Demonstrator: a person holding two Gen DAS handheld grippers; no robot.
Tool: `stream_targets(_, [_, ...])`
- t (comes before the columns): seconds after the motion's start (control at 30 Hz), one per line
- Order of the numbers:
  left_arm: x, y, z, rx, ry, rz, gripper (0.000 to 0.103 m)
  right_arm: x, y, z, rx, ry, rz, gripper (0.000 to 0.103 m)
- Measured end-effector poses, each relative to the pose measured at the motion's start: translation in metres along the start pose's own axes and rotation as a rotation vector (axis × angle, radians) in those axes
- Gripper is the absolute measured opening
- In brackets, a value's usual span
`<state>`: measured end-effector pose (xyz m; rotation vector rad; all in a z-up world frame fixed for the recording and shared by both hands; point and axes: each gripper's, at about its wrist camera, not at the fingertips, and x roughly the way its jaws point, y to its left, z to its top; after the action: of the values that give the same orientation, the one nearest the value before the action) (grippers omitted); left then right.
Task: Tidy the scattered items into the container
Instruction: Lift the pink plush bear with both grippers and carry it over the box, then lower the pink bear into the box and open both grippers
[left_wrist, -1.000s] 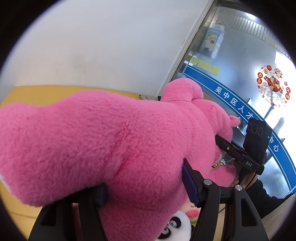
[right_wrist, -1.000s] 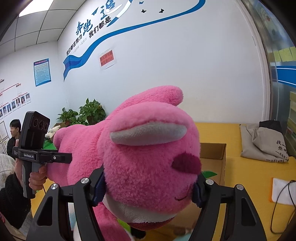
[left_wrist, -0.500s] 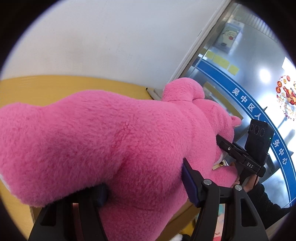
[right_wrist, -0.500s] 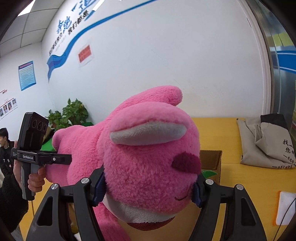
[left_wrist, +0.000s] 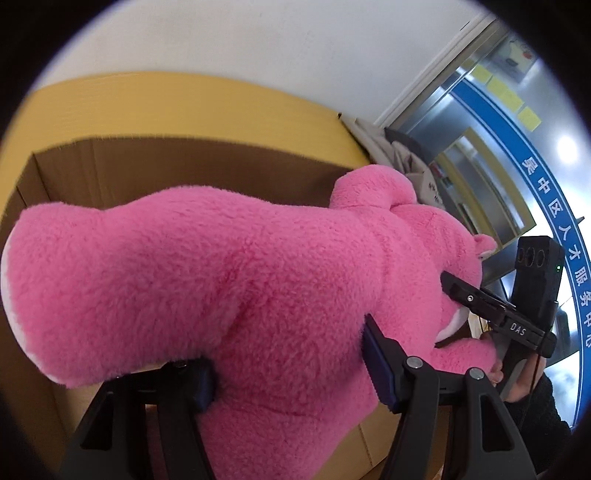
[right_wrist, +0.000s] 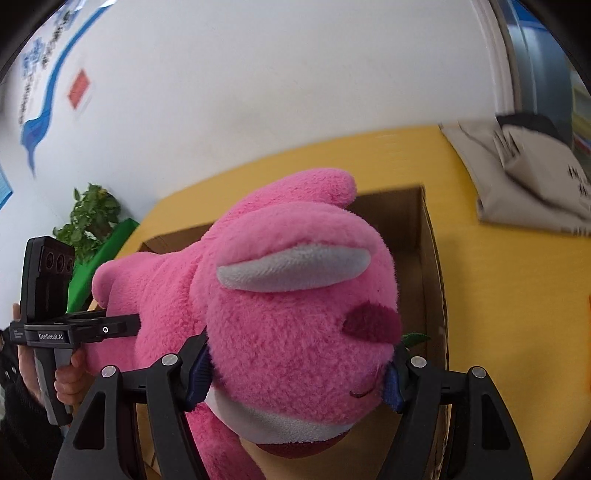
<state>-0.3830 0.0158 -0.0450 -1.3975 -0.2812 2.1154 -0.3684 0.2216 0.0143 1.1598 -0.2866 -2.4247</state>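
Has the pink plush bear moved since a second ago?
Yes. The pink plush bear has dropped toward the cardboard box, which now sits right behind and under it.

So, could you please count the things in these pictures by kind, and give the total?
Pink plush bear: 1
Cardboard box: 1
Grey cloth bag: 1
Potted plant: 1
Handheld grippers, left and right, both shut on the bear: 2
Total: 6

a yellow table (right_wrist: 517, 295) runs up to the white wall. an open cardboard box (right_wrist: 430, 258) stands on it, and a grey cloth bag (right_wrist: 524, 177) with a dark strap lies well apart near the far corner.
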Motion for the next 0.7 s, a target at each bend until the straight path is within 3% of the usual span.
stream_targets(0.1, [0.005, 0.003, -0.002, -0.013, -0.005, 0.013, 0.066, 0.008, -0.003, -0.005, 0.034, 0.066, -0.041, 0.077])
stream_targets(0.3, [-0.002, 0.001, 0.010, 0.021, -0.052, 0.053, 0.066, 0.006, -0.007, 0.011, 0.031, 0.014, -0.058, 0.077])
stream_targets(0.4, [0.014, 0.005, 0.023, 0.013, -0.030, 0.068, 0.067, 0.007, -0.011, 0.019, 0.053, 0.003, -0.067, 0.078])
stream_targets(0.47, [0.031, 0.010, 0.024, 0.001, -0.001, 0.098, 0.075, 0.017, -0.021, 0.020, 0.106, 0.042, -0.095, 0.084])
stream_targets(0.53, [0.031, 0.015, 0.020, -0.020, -0.023, 0.098, 0.084, 0.022, -0.018, 0.020, 0.093, 0.059, -0.134, 0.088])
stream_targets(0.6, [0.025, 0.017, 0.021, -0.035, -0.033, 0.087, 0.087, 0.019, -0.012, 0.018, 0.092, 0.070, -0.142, 0.097])
stream_targets(0.7, [0.003, 0.015, 0.019, -0.020, -0.074, 0.125, 0.087, 0.011, -0.009, 0.015, 0.099, 0.093, -0.126, 0.102])
